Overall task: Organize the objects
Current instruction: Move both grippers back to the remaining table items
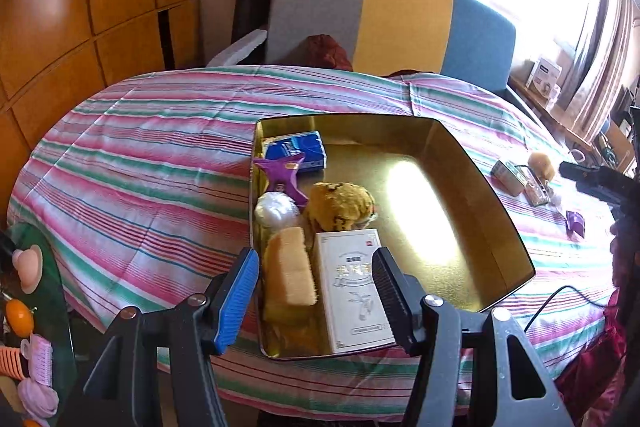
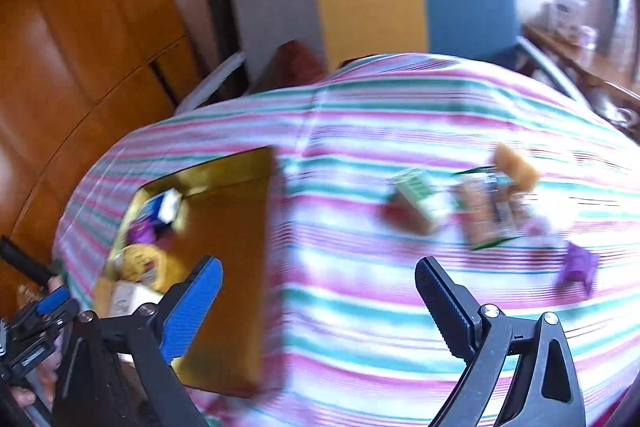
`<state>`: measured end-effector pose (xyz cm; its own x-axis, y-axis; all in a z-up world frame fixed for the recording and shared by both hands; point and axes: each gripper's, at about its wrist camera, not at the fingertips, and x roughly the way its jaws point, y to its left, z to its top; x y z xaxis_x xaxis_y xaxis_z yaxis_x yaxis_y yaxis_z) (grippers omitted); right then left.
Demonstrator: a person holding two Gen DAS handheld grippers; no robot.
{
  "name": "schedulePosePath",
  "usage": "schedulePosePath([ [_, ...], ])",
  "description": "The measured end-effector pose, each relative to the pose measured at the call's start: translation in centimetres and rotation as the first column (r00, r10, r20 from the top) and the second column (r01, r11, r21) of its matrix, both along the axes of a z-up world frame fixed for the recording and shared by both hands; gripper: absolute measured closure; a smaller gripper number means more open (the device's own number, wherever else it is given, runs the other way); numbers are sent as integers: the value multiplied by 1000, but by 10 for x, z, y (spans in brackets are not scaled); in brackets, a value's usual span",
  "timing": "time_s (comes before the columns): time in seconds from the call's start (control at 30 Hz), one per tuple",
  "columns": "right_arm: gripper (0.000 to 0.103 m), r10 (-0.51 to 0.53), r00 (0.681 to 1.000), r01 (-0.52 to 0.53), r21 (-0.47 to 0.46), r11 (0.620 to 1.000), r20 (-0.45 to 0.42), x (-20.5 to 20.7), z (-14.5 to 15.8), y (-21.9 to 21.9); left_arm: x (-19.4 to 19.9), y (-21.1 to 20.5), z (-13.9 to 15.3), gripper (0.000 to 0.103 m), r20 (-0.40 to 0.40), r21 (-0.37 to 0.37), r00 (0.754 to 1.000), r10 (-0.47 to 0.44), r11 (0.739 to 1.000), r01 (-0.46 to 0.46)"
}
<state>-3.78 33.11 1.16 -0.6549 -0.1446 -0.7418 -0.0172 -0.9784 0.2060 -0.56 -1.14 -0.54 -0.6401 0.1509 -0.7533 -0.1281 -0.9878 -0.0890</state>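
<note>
A gold tin tray (image 1: 480,195) lies on the striped cloth. Along its left side sit a blue packet (image 1: 296,149), a purple clip (image 1: 282,175), a white ball (image 1: 276,209), a yellow plush toy (image 1: 340,205), a tan sponge (image 1: 290,267) and a white box (image 1: 352,287). My left gripper (image 1: 314,275) is open and empty over the tray's near end. My right gripper (image 2: 318,289) is open and empty above the cloth, right of the tray (image 2: 232,227); this view is blurred. A green-white carton (image 2: 420,197), a clear packet (image 2: 488,211), a tan toy (image 2: 514,165) and a purple piece (image 2: 578,263) lie on the cloth.
A grey, yellow and blue chair (image 1: 384,19) stands behind the table. Wooden cabinets (image 1: 80,7) fill the left. A green side surface (image 1: 36,307) with small toys sits at lower left. A cable (image 1: 560,299) crosses the cloth at right.
</note>
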Motion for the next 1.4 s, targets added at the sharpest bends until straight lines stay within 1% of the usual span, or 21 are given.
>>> schedulePosePath([
  [0.17,3,-136,990,138,53,989,-24,1,5,64,-3,13,4,43,-1,-20,1000,-31,999,31],
  [0.27,2,-244,969,246,70,967,-41,1,2,107,-6,24,9,43,-4,-22,999,-53,998,53],
  [0.37,2,-355,934,357,62,932,-49,4,-6,147,-10,38,14,43,-5,-32,997,-82,996,82],
  [0.43,2,-427,903,428,24,903,-44,10,-17,172,-15,50,16,43,2,-35,994,-105,994,105],
  [0.47,2,-461,887,462,-2,887,-32,12,-24,182,-18,58,17,43,4,-38,992,-122,992,122],
  [0.53,2,-520,853,521,-41,852,34,14,-34,199,-24,74,20,43,14,-29,988,-155,987,156],
  [0.57,2,-537,843,538,-77,839,36,16,-34,204,-28,84,20,43,23,-17,985,-174,985,174],
  [0.6,2,-545,838,545,-100,833,29,17,-32,208,-31,92,21,43,29,-8,981,-190,982,191],
  [0.67,2,-554,832,553,-106,826,27,20,-31,209,-37,114,22,43,39,12,971,-235,972,234],
  [0.83,2,-557,829,558,-158,815,58,23,-34,212,-47,172,23,43,57,40,941,-333,943,331],
  [0.87,2,-558,827,561,-167,811,65,24,-36,212,-51,183,22,43,73,58,934,-349,937,345],
  [0.93,2,-565,821,569,-194,799,83,25,-38,216,-61,206,20,43,116,119,917,-381,922,367],
  [1.0,2,-570,816,576,-220,787,96,26,-42,219,-69,227,19,43,141,156,904,-404,910,383],
  [1.13,1,-571,816,574,-254,778,95,29,-41,222,-90,270,13,43,176,199,883,-434,894,400],
  [1.23,1,-562,822,563,-272,780,91,29,-39,222,-110,299,-2,43,216,190,878,-426,901,391],
  [1.3,1,-555,827,555,-286,781,89,29,-39,222,-128,318,-19,43,269,214,869,-416,905,367],
  [1.37,1,-551,829,550,-302,778,90,29,-38,223,-142,332,-34,43,303,234,866,-397,912,337],
  [1.4,1,-550,831,548,-310,777,91,30,-39,223,-148,336,-40,40,309,236,868,-388,916,325],
])
